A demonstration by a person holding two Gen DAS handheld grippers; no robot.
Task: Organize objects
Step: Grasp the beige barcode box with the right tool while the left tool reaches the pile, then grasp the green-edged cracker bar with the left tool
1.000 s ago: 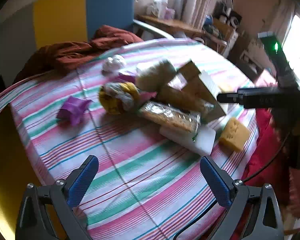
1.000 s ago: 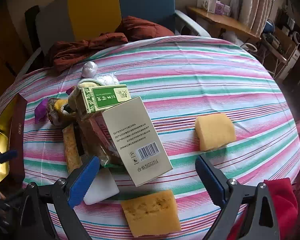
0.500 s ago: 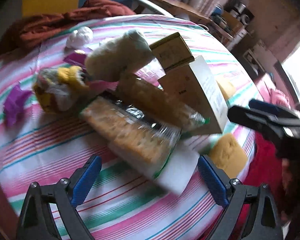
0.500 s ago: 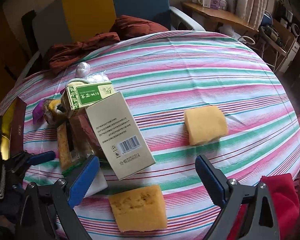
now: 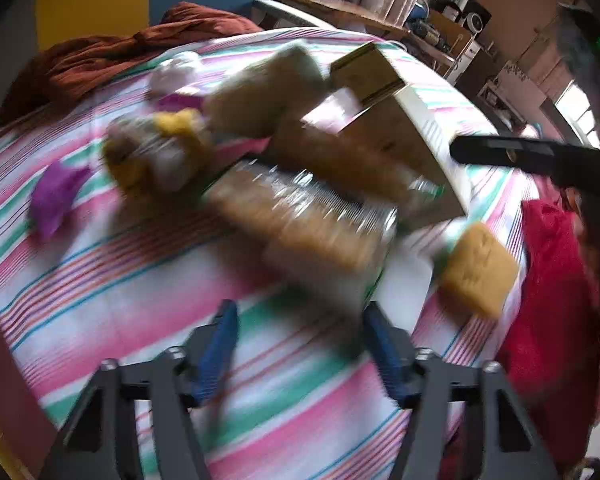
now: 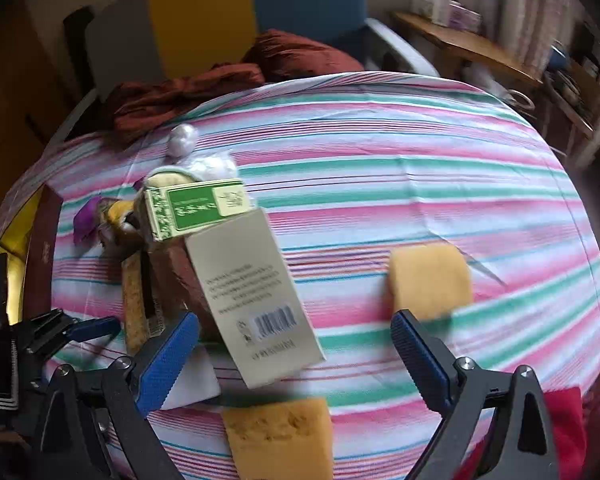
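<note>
A: Left gripper (image 5: 300,336), status?

B: Fingers closing right now, about half spread. Nothing pinched between them, only striped cloth under the gap. The cracker pack (image 5: 300,220) sits just ahead of the tips, not touched as far as I can tell. Frame is blurry.

A: So that's the target?

B: My guess, yes. It's the nearest edge of the pile, wrapped in clear film, resting partly on a white block (image 5: 404,284). Narrowing the fingers early probably matches them to the pack's width.

A: Right gripper (image 6: 296,356)?

B: Fingers spread wide, released, holding nothing. It hangs over the near side of the worktop (image 6: 420,152), above the grey carton (image 6: 256,300) and the front sponge (image 6: 278,436). Looks like it is waiting so the two hands don't collide.

A: Where's everything else?

B: All heaped on the left part of the worktop: green box (image 6: 196,208) leaning on top of the grey carton, a second long snack pack (image 5: 340,160) underneath, a yellow bagged thing (image 5: 160,148), a purple piece (image 5: 56,196) off alone. A second sponge (image 6: 428,276) lies well apart on the right.

A: Why the lean?

B: The carton is propped on the packs, so pulling the cracker pack may tip it. A red-brown box (image 6: 44,248) at the left edge could be the destination; can't tell.
</note>
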